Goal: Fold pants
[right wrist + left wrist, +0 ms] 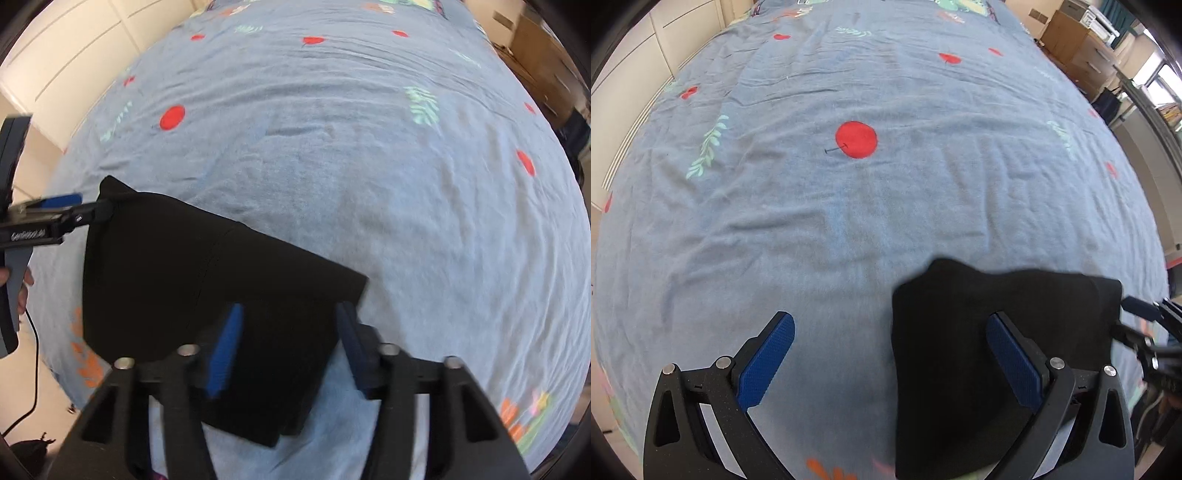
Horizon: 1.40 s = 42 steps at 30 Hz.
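Observation:
Black pants (990,332) lie folded into a compact stack on the blue patterned bedsheet (849,221). In the left wrist view my left gripper (890,328) is open; the pants' left edge lies between its blue pads and its right finger (1012,358) is over the cloth. In the right wrist view the pants (177,280) fill the lower left. My right gripper (288,325) is open above the stack's right part, holding nothing. The left gripper (74,206) shows at the far left by the pants' far corner, and the right gripper (1137,321) shows at the right edge of the left wrist view.
The bed is covered by the blue sheet with red cherries (856,139) and leaf prints. Cream cabinets (635,74) stand left of the bed. Wooden drawers (1082,48) and a window stand at the far right. A black cable (29,387) hangs at the lower left.

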Each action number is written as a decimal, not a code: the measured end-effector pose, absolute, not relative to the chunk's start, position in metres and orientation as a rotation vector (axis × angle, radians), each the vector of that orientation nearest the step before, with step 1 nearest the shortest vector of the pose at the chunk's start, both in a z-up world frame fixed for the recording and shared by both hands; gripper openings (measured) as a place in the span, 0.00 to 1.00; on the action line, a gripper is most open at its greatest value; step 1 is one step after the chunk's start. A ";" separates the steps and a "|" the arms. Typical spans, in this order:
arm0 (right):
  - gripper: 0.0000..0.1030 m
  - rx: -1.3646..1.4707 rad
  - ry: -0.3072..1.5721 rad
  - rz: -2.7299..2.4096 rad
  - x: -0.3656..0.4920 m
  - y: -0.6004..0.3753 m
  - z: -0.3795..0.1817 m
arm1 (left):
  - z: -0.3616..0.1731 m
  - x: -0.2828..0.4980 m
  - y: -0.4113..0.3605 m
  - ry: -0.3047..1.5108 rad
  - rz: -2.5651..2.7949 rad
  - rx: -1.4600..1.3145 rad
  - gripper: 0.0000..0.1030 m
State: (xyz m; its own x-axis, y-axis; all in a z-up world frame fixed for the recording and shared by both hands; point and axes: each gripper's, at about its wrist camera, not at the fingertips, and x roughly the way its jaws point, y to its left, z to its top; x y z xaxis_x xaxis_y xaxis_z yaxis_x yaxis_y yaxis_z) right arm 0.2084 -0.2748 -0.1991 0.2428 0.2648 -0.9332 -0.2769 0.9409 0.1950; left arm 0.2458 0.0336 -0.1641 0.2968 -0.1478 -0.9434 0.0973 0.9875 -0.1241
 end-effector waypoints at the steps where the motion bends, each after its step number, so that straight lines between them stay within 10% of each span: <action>1: 0.59 0.006 1.272 0.358 0.206 -0.282 -0.198 | -0.161 0.237 0.035 1.260 -0.170 -0.055 0.99; 30: 0.63 0.367 1.409 0.414 0.202 -0.299 -0.269 | -0.230 0.192 -0.001 1.410 -0.254 -0.108 0.98; 36: 0.32 0.314 1.423 0.418 0.205 -0.285 -0.262 | -0.224 0.184 -0.010 1.415 -0.313 -0.132 0.58; 42: 0.10 0.245 1.387 0.417 0.201 -0.278 -0.247 | -0.219 0.186 -0.016 1.418 -0.328 -0.149 0.40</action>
State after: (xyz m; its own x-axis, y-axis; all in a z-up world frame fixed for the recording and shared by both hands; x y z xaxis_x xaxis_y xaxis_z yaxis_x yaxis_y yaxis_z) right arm 0.2009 -0.2784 -0.2471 0.1270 0.4237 -0.8969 -0.1406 0.9027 0.4066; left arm 0.1861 -0.0159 -0.2192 0.1164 -0.3108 -0.9433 0.1351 0.9459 -0.2950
